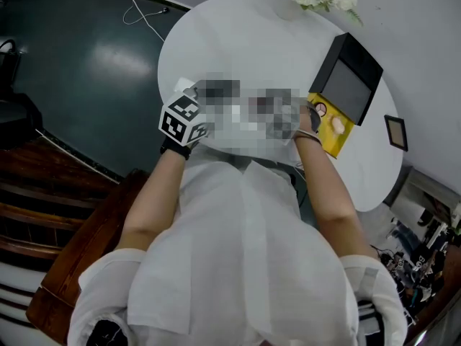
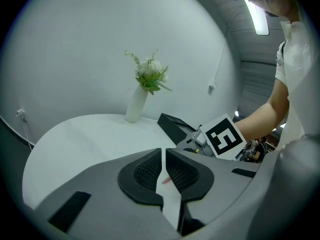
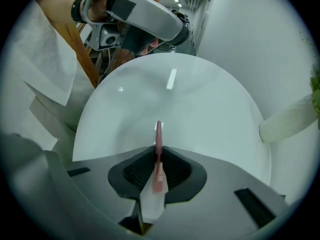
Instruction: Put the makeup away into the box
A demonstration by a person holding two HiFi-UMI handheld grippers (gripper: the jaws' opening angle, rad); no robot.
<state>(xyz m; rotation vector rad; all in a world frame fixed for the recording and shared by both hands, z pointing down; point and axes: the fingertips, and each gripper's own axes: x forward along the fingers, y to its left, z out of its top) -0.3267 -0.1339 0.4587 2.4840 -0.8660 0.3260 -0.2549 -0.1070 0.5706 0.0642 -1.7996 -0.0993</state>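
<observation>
- One round table (image 1: pixel 238 42), white, smooth and faintly glossy, fills most of what I see
- On its right side stands the box (image 1: pixel 349 78): a matt black square lid tilted up over a yellow base
- At the far edge, a slim white vase (image 2: pixel 136 104) holds pale flowers (image 2: pixel 150 74)
- My left gripper (image 2: pixel 163 156) hovers with its ribbed black pads together
- My right gripper (image 3: pixel 158 151) is clamped on the makeup stick (image 3: pixel 158 134): thin, straight, dusty pink, rounded at the tip, pointing out over the table; whether it touches I cannot tell
</observation>
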